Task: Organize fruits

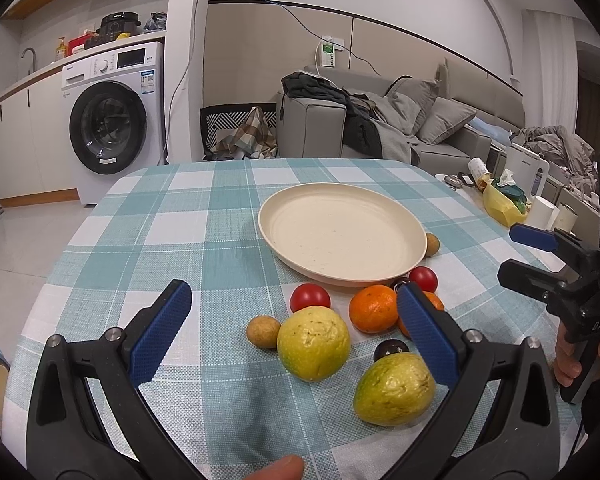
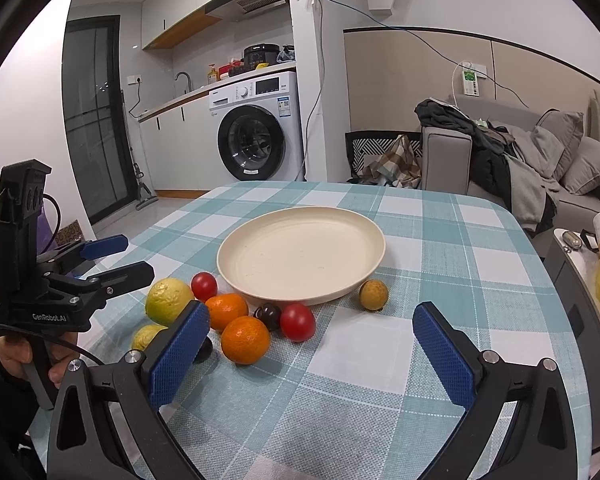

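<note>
Left wrist view, checked tablecloth (image 1: 204, 216), washing machine (image 1: 112, 120), sofa (image 1: 420, 120), both tools (image 1: 296, 332) (image 2: 312, 344) spread wide, empty.

Round cream plate (image 2: 300, 256) near the middle of the checked-cloth tabletop (image 2: 440, 264). Clustered along its near rim: two yellow-green citrus fruits (image 1: 313, 343), two oranges (image 2: 245, 339), two red tomatoes (image 2: 297, 322), dark cherries (image 2: 268, 316). One small brown longan (image 2: 373, 295) apart, toward the right edge.

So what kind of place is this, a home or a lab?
Most likely a small lived-in apartment: a washing machine stands under a kitchen counter with a sink tap, a grey sofa is piled with clothes, and fruit lies on a checked tablecloth.
</note>
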Available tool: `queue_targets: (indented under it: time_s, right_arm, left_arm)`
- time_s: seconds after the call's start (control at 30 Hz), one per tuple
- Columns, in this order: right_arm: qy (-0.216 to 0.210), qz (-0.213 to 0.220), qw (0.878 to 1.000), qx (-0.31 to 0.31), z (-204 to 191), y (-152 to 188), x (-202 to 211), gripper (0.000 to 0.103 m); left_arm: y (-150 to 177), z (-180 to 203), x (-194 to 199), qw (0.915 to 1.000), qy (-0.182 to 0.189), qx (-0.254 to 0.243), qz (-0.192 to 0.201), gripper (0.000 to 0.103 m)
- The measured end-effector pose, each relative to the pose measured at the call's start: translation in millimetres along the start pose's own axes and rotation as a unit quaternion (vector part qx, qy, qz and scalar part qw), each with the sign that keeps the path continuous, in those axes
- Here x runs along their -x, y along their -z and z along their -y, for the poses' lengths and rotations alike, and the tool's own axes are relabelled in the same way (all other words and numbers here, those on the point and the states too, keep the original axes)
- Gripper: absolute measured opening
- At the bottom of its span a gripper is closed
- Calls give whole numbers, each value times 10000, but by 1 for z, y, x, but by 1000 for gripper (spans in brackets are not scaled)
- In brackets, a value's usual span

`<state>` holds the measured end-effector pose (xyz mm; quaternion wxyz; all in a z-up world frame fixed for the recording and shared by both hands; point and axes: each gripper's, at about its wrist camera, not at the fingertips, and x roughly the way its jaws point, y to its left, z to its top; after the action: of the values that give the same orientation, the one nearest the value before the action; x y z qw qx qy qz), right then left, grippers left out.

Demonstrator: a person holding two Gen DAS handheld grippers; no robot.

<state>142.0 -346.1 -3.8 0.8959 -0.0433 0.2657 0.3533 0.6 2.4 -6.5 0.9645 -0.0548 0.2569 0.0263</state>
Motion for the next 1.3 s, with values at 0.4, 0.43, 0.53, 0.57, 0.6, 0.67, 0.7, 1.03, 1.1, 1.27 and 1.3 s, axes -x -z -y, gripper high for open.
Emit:
queue_targets:
  time_s: [0.4,0.43,0.53,0.57,0.6,0.67,0.7,1.03,1.1,1.27,1.3]
  right_arm:
    - [49,-3,10000,-14,1,0,2,103]
    - [48,-8,10000,-21,1,0,2,103]
    - [46,-24,10000,-35,2,0,1,103]
    - [41,-26,10000,-35,2,0,1,103]
    - [36,-32,10000,-34,2,0,1,103]
    - [40,-42,10000,-31,1,0,1,103]
    - [41,-43,10000,-33,1,0,1,103]
    - [56,-38,9999,-78,3,0,0,103]
    - [68,-43,9999,-106,5,0,-1,103]
    - [132,-92,9998,-107,5,0,-2,103]
    - [132,-112,9998,-96,5,0,-3,103]
  left_arm:
    - [0,1,0,10000,-15,-9,31,102]
    - [0,0,0,10000,-21,-7,37,102]
    - [0,1,1,10000,-26,-14,38,102]
    - [1,-1,2,10000,-25,-12,40,102]
    - [0,1,1,10000,-20,-15,41,102]
    - [0,0,1,10000,-32,-14,35,102]
    - [0,1,1,10000,-28,-16,40,102]
    - [1,1,0,10000,-32,-33,42,102]
    - [1,1,0,10000,-32,-33,37,102]
    - [2,1,-2,10000,42,-56,8,102]
    - [2,1,-3,9999,92,-75,0,102]
